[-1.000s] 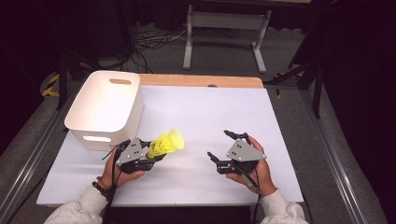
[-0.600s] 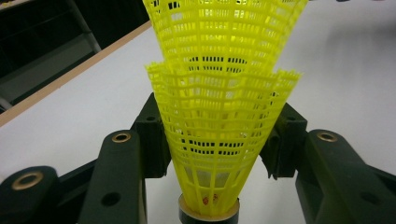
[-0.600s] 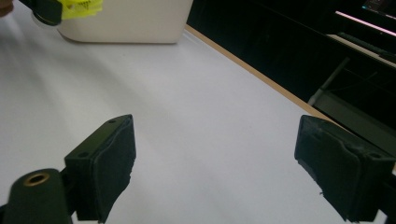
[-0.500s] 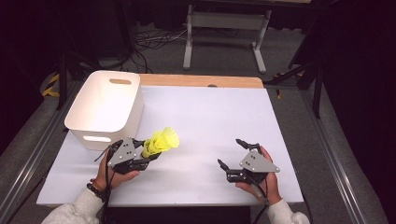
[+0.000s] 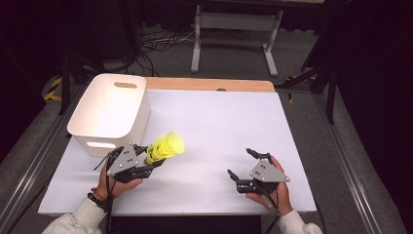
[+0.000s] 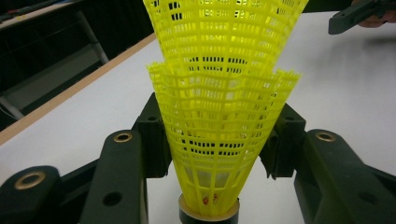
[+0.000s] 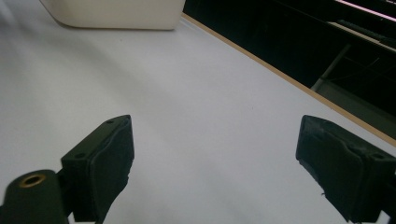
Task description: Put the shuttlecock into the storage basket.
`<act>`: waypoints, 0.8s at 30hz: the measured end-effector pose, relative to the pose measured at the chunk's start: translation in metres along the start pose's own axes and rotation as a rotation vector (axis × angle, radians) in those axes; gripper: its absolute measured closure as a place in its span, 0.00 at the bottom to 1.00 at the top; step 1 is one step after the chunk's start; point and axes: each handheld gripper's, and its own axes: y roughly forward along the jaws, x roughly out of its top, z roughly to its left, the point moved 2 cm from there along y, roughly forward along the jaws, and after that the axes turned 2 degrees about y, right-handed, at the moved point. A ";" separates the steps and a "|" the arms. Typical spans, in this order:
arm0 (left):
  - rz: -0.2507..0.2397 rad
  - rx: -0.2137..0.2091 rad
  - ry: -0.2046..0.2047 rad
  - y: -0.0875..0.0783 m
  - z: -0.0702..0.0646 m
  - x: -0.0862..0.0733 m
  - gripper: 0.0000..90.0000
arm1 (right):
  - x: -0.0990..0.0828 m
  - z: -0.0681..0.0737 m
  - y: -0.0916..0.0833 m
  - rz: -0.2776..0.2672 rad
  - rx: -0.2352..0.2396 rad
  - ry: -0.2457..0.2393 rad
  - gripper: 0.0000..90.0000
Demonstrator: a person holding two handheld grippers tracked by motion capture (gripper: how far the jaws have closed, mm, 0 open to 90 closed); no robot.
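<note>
While the left gripper (image 5: pixel 148 163) has its jaws clamped on the skirts of the nested yellow shuttlecocks (image 5: pixel 165 146), holding the stack just off the white table (image 5: pixel 219 126), the carry step looks to be in hand. Stack sits just beside the near right corner of the white bin (image 5: pixel 109 113), cork end toward the hand. Judged next move: lift over the bin's rim, then release inside; the near wall stands between stack and opening, so height is needed first. Right gripper (image 5: pixel 242 165) rests low near the table's front edge, jaws wide apart, nothing between them, well clear of the path.
</note>
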 end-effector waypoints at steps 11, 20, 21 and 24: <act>-0.020 0.035 -0.009 -0.016 0.008 0.000 0.59 | 0.002 -0.001 0.000 -0.012 0.005 0.024 0.14; -0.044 0.055 -0.033 -0.026 0.010 0.001 0.59 | 0.000 -0.003 0.001 -0.002 0.008 0.026 0.15; -0.046 0.058 -0.034 -0.027 0.010 0.002 0.59 | 0.000 -0.003 0.001 -0.003 0.008 0.028 0.15; -0.053 0.065 -0.036 -0.031 0.011 0.002 0.59 | 0.000 -0.003 0.001 0.000 0.007 0.029 0.15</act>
